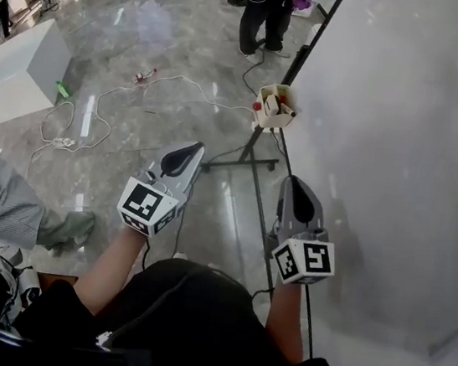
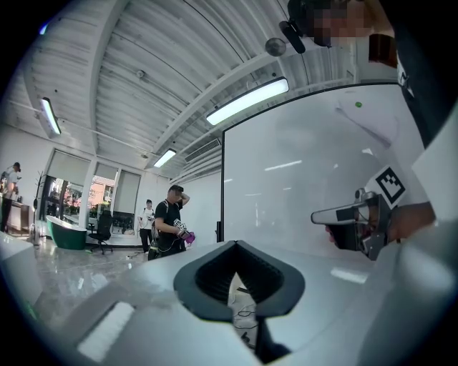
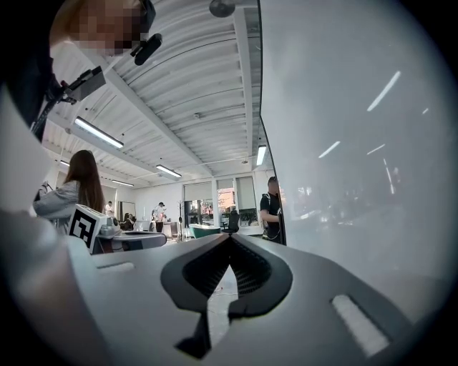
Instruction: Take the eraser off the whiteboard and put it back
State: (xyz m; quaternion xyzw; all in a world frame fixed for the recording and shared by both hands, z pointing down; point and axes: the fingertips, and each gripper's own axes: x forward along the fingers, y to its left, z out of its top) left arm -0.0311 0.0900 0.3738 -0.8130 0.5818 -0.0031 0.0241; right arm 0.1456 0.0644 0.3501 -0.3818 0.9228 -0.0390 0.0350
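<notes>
White whiteboard point(image 1: 401, 160) beside right gripper point(image 1: 296, 181), left gripper point(image 1: 195, 148) alongside, both jaws closed, empty, small tray point(image 1: 273, 108) well ahead

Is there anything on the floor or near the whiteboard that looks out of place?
Yes: a white cable lies in loose loops across the floor, running toward the stand of the whiteboard. It looks like a trip hazard. Nothing appears spilled or broken.
</notes>
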